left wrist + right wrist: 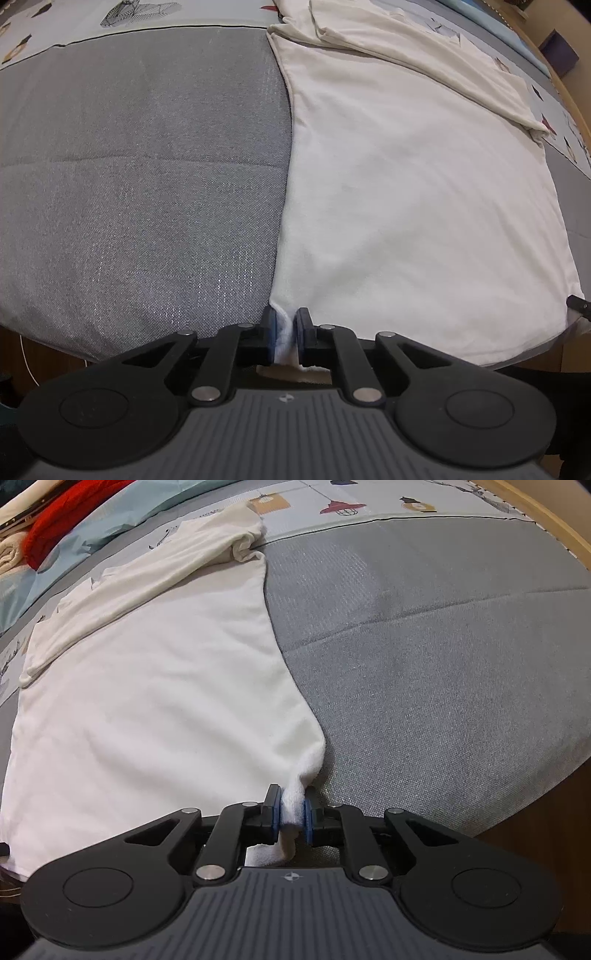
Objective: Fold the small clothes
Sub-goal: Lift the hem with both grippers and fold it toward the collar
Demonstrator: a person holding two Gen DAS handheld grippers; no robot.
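A white garment (406,184) lies spread flat on a grey bed cover (140,177), its far end folded over with a sleeve across it. My left gripper (284,325) is shut on the garment's near left corner at the bed's front edge. In the right wrist view the same garment (155,686) lies left of centre on the grey cover (443,664). My right gripper (293,808) is shut on its near right corner, which is bunched between the blue pads. The tip of my right gripper shows at the far right of the left wrist view (578,303).
A patterned sheet (369,506) lies beyond the grey cover. A red cloth (62,520) and a light blue pillow (122,513) lie at the far left. A wooden bed frame (554,520) runs along the right. The bed's front edge is just under both grippers.
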